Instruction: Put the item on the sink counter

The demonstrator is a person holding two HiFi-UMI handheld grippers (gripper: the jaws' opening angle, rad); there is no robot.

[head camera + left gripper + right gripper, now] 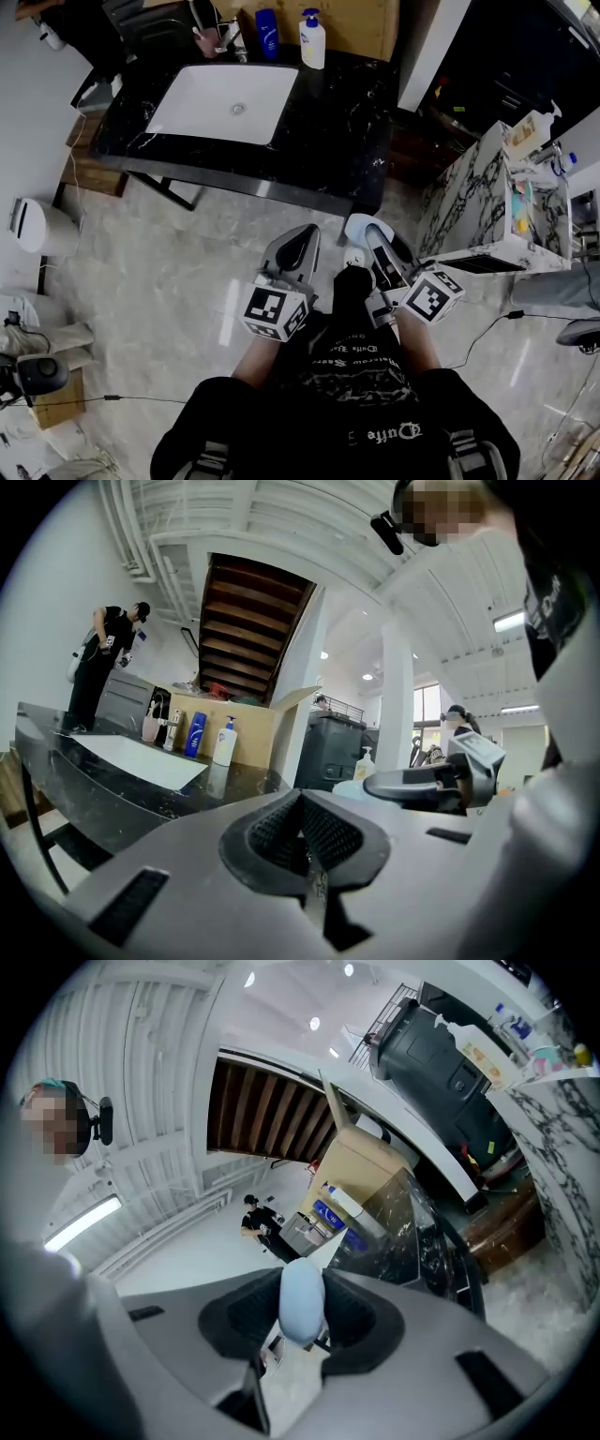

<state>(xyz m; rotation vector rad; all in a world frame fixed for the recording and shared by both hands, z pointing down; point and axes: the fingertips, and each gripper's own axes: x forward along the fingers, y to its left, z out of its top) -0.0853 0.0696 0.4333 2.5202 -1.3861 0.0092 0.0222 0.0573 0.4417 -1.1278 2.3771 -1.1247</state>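
Pads (246,1314) of the right gripper (302,1281) are pressing on both flanks of the pale blue item (302,1305), with the jaws standing about half apart around it. The item is riding above the floor, well short of the sink counter (328,131). Left gripper (302,799) is carrying nothing, its jaws sitting together.

Handling, judged: the item is looking smooth, rounded and light. Soft or stiff, I cannot tell. The curved skin is likely making it slippery, so the broad flanks, where the pads now sit, are serving as the best hold.

Orientation: the long axis is running along the jaw line, and the domed end is poking out past the tips toward the counter and its white basin (225,101).
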